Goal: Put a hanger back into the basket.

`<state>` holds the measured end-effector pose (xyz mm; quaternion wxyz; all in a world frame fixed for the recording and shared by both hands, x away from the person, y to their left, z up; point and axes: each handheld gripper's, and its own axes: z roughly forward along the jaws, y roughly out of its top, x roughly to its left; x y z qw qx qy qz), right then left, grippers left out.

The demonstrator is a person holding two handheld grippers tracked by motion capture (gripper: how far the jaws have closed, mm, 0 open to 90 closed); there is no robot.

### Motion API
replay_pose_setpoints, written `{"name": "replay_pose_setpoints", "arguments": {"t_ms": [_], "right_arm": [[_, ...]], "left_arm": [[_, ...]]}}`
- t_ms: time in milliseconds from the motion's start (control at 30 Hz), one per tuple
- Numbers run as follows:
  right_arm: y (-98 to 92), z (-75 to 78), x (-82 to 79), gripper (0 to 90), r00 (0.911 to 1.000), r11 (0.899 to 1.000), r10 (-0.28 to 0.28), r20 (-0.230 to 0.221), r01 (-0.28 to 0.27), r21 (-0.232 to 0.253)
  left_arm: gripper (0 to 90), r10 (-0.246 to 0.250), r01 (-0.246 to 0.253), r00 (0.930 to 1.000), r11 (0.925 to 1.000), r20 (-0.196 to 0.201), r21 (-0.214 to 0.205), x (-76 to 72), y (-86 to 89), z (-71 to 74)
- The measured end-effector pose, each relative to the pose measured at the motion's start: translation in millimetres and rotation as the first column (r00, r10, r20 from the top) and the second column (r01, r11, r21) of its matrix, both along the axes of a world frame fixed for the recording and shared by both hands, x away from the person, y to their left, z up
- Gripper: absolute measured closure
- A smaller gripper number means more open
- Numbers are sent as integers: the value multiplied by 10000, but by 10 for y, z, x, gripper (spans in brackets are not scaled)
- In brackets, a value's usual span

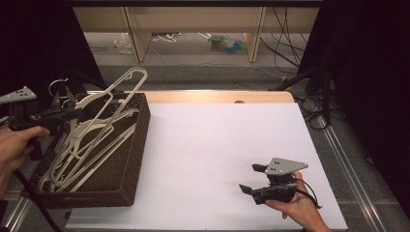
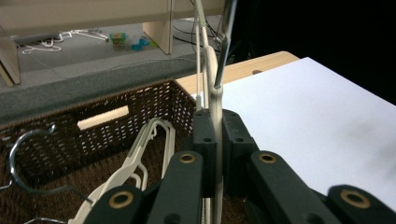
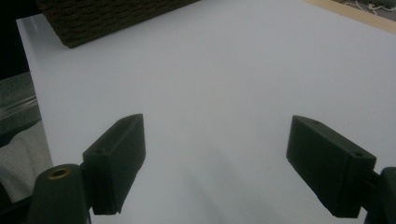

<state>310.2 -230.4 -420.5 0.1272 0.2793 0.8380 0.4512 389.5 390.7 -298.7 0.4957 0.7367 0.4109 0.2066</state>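
Note:
A dark wicker basket point(image 1: 126, 159) stands at the table's left edge with several cream hangers point(image 1: 84, 159) piled in it. My left gripper point(image 1: 76, 112) reaches over the basket's far left side and is shut on one cream hanger point(image 1: 92, 100), which tilts up above the rim. In the left gripper view the jaws point(image 2: 215, 126) pinch that hanger's neck point(image 2: 215, 100) just under its metal hook point(image 2: 225, 46). My right gripper point(image 1: 251, 178) rests low over the white tabletop near the front right, open, with nothing between its jaws point(image 3: 215, 144).
The white table surface point(image 1: 217, 145) stretches from the basket to the right edge. A wooden strip point(image 1: 217, 96) runs along the far edge. Black curtains and cables flank the table. More hangers point(image 2: 140, 158) and a loose hook point(image 2: 18, 154) lie inside the basket point(image 2: 116, 126).

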Motion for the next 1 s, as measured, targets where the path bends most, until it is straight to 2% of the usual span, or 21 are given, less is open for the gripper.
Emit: {"name": "replay_pose_setpoints", "arguments": {"t_ms": [100,267,400,533,600,633,667,700,733,800,833,867,900,933,1000], "right_arm": [[-2,9,-4,205,10000,10000,-34,-10,34,49],[-2,8,-3,203,10000,10000,22,-16,-22,20],[-1,6,-2,203,10000,10000,11,9,-11,-7],[1,13,-5,203,10000,10000,-2,-8,1,-70],[4,12,-7,203,10000,10000,31,4,-31,11],[2,14,-7,203,10000,10000,23,10,-23,27],[1,15,-6,203,10000,10000,11,9,-11,28],[-2,15,-3,203,10000,10000,25,0,-25,25],[-3,13,-2,203,10000,10000,22,-9,-22,24],[-1,9,-1,203,10000,10000,40,-30,-40,28],[1,8,-2,203,10000,10000,37,-38,-37,4],[4,8,-2,203,10000,10000,36,-20,-36,-14],[5,9,-3,203,10000,10000,36,-12,-36,-23],[5,9,-3,203,10000,10000,27,-13,-27,-22],[6,6,-1,203,10000,10000,33,-28,-33,-25]], "left_arm": [[859,31,-31,9998,10000,-181,45,25,48,-79],[860,176,-193,9984,9993,-539,-308,45,129,-185],[860,56,-59,9979,10000,-639,-57,69,181,-250],[859,210,-236,9950,9994,-972,-259,68,229,-305],[859,140,-149,9953,9999,-958,-86,77,269,-334],[859,153,-182,9936,9995,-1118,-249,68,270,-355],[859,124,-144,9933,9998,-1153,-166,68,286,-372],[859,220,-272,9904,9990,-1362,-367,52,279,-395],[859,160,-188,9913,9996,-1306,-205,63,304,-414],[859,250,-288,9870,9993,-1585,-219,56,320,-456],[859,187,-264,9847,9988,-1735,-421,53,316,-488],[859,534,-763,9719,9928,-2292,-921,9,274,-513],[859,637,-1031,9595,9859,-2745,-1316,-16,243,-532],[859,760,-1159,9576,9847,-2779,-1301,-18,244,-551],[858,727,-1335,9441,9762,-3216,-1712,-24,238,-581]]}}
